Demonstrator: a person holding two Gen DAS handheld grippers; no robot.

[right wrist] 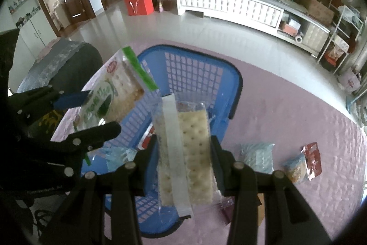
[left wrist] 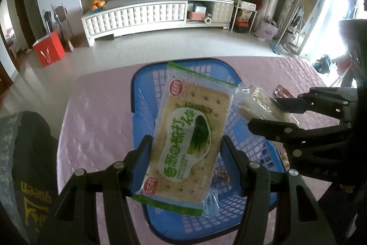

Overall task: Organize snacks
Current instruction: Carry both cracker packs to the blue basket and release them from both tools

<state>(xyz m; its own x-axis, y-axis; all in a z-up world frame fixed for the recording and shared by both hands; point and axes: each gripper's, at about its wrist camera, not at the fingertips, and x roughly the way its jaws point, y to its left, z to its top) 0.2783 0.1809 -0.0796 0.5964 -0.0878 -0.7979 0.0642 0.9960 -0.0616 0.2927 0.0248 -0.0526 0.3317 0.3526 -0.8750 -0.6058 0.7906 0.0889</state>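
My left gripper (left wrist: 185, 164) is shut on a green-edged cracker packet (left wrist: 190, 130), held over the blue plastic basket (left wrist: 146, 93). My right gripper (right wrist: 183, 164) is shut on a second cracker packet (right wrist: 183, 148), its clear back with the white seam facing the camera, also above the basket (right wrist: 190, 66). In the left wrist view the right gripper (left wrist: 266, 114) enters from the right with its packet (left wrist: 254, 102). In the right wrist view the left gripper (right wrist: 91, 111) comes in from the left with the green packet (right wrist: 114, 95). Both packets hang side by side over the basket.
The basket stands on a pink tablecloth (right wrist: 286, 107). Several small snack packets lie on the cloth at the right: a pale blue one (right wrist: 259, 156), a brown one (right wrist: 296, 168), a red one (right wrist: 313, 159). More packets (right wrist: 119, 155) lie in the basket. A dark-clothed person (left wrist: 29, 164) is at the left edge.
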